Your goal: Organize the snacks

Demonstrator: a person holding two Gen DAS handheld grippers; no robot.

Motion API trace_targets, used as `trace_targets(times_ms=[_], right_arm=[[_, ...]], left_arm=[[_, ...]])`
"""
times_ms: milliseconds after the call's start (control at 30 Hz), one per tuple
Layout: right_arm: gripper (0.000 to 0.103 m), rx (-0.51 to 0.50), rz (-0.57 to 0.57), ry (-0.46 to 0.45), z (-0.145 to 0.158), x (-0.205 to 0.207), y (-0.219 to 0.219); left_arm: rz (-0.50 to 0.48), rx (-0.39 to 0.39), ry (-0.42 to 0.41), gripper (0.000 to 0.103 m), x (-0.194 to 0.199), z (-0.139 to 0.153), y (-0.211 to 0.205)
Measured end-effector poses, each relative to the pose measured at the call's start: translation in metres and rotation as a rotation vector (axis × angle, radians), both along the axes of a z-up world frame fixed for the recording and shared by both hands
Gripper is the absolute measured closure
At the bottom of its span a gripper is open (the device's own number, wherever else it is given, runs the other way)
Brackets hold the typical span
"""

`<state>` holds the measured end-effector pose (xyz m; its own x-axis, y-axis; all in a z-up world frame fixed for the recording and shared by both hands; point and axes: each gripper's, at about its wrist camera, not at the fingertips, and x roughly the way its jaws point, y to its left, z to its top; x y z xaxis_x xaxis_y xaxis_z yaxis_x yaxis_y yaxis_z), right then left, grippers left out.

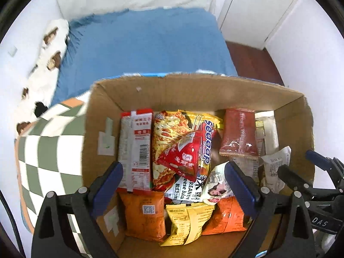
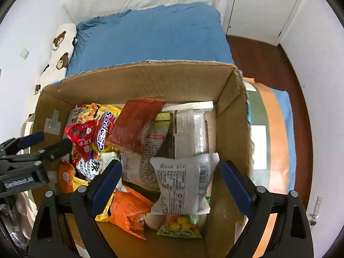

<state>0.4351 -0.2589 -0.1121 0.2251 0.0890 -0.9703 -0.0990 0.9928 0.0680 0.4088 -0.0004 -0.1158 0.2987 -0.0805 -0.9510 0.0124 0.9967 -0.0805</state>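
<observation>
One blue bed [image 1: 150, 43], white walls [image 1: 311, 43]

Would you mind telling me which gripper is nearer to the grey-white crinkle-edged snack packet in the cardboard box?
Right. The right gripper hovers directly above the grey-white packet, jaws open around it. The left gripper sits further left, over the noodle packets.

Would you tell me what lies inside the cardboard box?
The cardboard box holds piled snack packets: a Sedaap noodle pack, orange packets and a grey wrapper. Whatever lies beneath them is covered.
</observation>
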Motion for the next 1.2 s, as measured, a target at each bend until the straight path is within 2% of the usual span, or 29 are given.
trace_targets(times_ms=[133,267,433,767,1000,1200], right_arm=[[0.007,-0.018,0.014,-0.074,0.012,-0.026,0.002],[0.007,-0.031,0.018,-0.149,0.028,-0.054,0.002],[0.005,-0.043,-0.001,-0.251,0.059,-0.092,-0.001],[0.005,0.002,-0.023,-0.445,0.139,-0.209,-0.009],[0.004,0.039,-0.049,-0.532,0.182,-0.29,-0.017],[0.003,-0.003,-0.058,-0.611,0.21,-0.345,-0.019]], left_arm=[[0.006,0.04,-0.108,0.006,-0.033,0.022,-0.003],[0.004,0.067,-0.178,0.006,-0.055,0.036,-0.006],[0.003,0.052,-0.239,0.006,-0.09,0.053,-0.005],[0.021,0.053,-0.389,0.006,-0.202,0.105,-0.002],[0.032,0.079,-0.473,0.006,-0.277,0.133,-0.003],[0.048,0.084,-0.526,0.006,-0.32,0.151,-0.002]])
